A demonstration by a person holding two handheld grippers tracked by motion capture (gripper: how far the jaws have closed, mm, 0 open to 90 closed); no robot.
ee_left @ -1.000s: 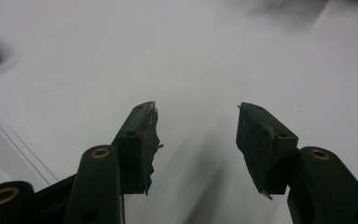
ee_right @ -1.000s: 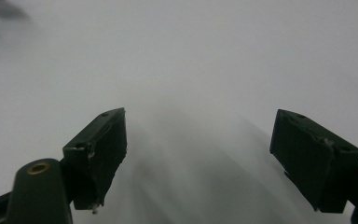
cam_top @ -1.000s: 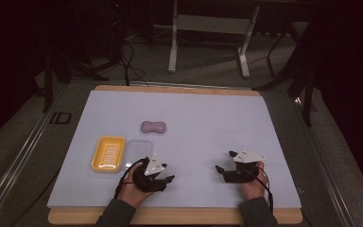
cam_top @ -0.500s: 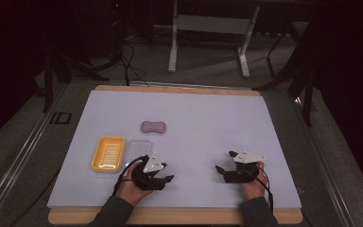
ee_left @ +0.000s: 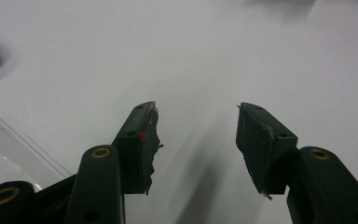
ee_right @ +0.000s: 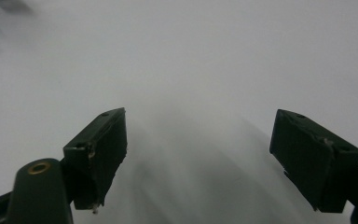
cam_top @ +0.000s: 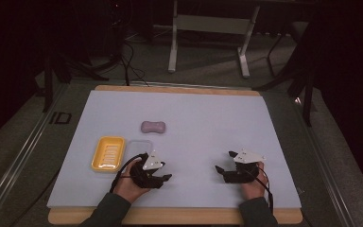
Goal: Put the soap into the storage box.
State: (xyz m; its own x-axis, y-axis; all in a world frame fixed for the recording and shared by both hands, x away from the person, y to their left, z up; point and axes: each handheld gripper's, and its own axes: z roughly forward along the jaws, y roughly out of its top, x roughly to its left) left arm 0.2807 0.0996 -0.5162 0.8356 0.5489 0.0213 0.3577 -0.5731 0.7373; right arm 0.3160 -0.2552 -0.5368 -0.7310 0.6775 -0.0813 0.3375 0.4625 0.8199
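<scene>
Currently both hands rest low at the near edge of the desk (cam_top: 208, 118). Left gripper (cam_top: 164, 178) sits just beside the clear lid (cam_top: 139, 144); its fingers (ee_left: 140, 140) stand at a narrow gap with nothing between them, only bare desk. Right gripper (cam_top: 219, 169) is well apart towards the near right corner, fingers (ee_right: 101, 144) wide, also empty.

The lid lies flat, touching or just beside the yellow soap dish (cam_top: 108, 153) near the left edge. The purple soap (cam_top: 153, 126) lies beyond them, towards the middle of the desk. In the left gripper view the lid's corner (ee_left: 9, 154) sits off to the left of my fingers, not lined up.

Risks as I judge them:
- Lid is thin, clear and flat; the fingers could skid over its rim and shove it into the dish.
- At this gap the fingers may not span it; I would need to open first.
- Soap looks smooth; a pinch off-centre could squirt it away.
- Dim light makes the lid's edge hard to read.
</scene>
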